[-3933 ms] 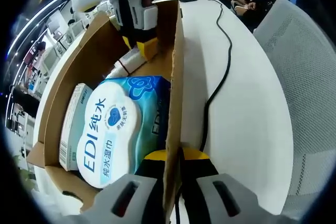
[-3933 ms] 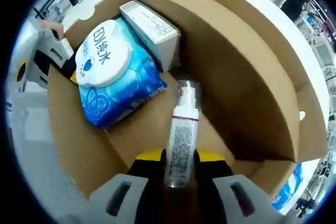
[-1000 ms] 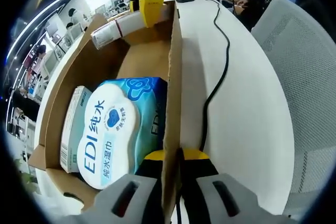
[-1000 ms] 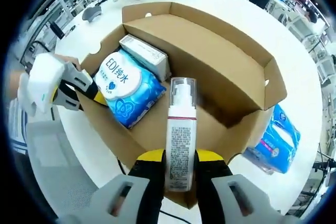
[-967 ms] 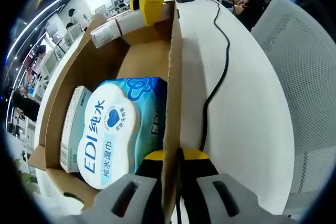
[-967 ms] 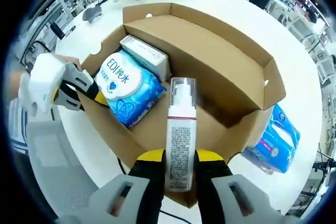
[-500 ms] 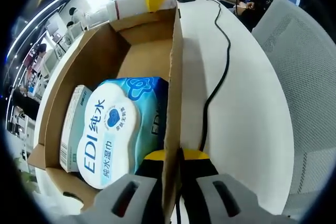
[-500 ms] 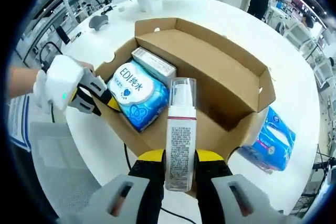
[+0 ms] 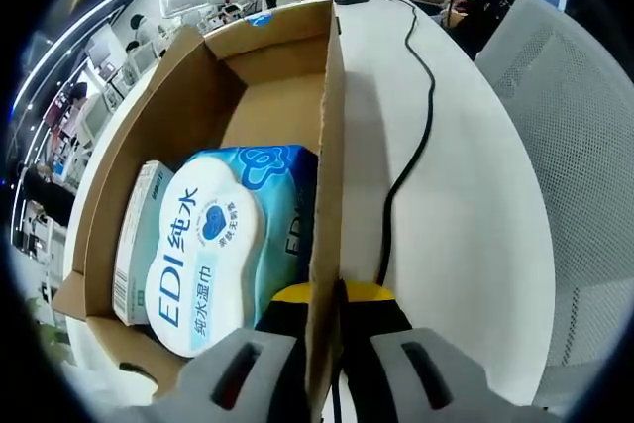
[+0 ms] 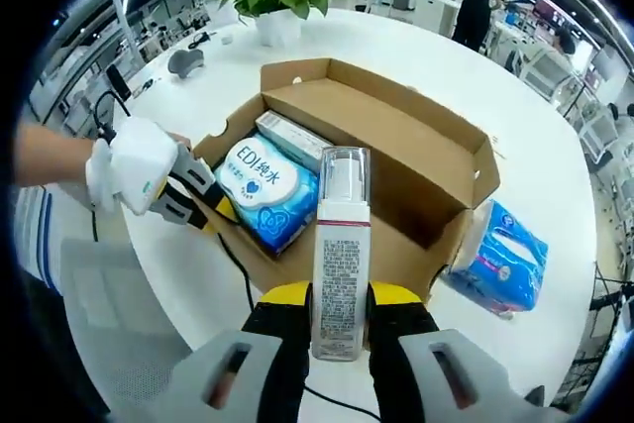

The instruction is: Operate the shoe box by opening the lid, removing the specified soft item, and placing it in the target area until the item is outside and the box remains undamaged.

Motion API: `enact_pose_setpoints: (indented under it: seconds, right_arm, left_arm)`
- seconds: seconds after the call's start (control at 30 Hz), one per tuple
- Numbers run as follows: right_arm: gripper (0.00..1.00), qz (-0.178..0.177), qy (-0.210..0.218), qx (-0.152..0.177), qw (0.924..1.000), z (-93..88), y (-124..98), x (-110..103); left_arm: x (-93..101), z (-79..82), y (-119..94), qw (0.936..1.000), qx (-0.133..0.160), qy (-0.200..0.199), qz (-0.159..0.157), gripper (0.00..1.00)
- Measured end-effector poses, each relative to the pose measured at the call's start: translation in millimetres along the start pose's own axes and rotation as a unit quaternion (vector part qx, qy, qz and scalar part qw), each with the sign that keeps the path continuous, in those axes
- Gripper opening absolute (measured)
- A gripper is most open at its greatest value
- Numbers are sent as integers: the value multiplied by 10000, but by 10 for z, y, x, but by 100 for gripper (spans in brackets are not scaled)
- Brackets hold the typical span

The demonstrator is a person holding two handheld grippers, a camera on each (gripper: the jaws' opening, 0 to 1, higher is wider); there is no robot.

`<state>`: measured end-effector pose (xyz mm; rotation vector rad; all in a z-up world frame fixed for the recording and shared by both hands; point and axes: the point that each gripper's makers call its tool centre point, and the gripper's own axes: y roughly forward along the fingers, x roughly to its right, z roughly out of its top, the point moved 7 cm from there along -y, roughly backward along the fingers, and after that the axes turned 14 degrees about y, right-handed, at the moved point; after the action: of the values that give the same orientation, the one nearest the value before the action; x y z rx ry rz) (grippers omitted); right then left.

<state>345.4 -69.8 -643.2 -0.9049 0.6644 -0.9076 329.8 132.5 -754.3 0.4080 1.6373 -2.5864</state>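
Shoe box (image 10: 396, 160) is seen open on the white tabletop (image 10: 555, 146), lid folded back; inside, a wipes pack (image 10: 265, 188) with a white lid lies beside a small carton (image 10: 297, 138); a second blue soft pack (image 10: 498, 257) is seen on the tabletop just beside the box, outside it.

Right claw (image 10: 337, 329): closed on a pump bottle (image 10: 341, 264), held upright between the jaws, above the near edge of the box; the bottle is judged clear of the box walls.

Left claw (image 9: 322, 309): jaws are closed on the box's side wall (image 9: 327, 146), one jaw inside against the wipes pack (image 9: 223, 245), one outside; in the right gripper view the left claw (image 10: 223, 213) is seen at the box's near corner, with a gloved hand (image 10: 134, 177) on it; a black cable (image 9: 411, 146) runs along the tabletop just outside the wall.

Step in hand, judged: carry-away of the bottle and placement on the tabletop. For good execution, the wall grip is best kept light and steady so the cardboard is not creased; the bottle is best carried upright and lowered onto bare tabletop well apart from the box and cable, then released only once the base is seated. Whether the bottle is the specified item cannot be told.
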Motion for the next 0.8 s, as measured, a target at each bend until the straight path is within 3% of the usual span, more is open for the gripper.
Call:
enact_pose_setpoints:
  seconds: [0.23,0.53,0.8]
  right_arm:
    - [17,-5,34,190,9998,-79,-124,-10]
    - [17,63,422,754,9962,-94,-330,0]
    - [17,146,845,1016,9911,-147,-427,43]
  left_arm:
    - [1,1,1,10000,0,1,3,3]
    - [3,1,1,10000,-7,-7,3,3]
    - [5,-1,-1,10000,-5,-3,8,4]
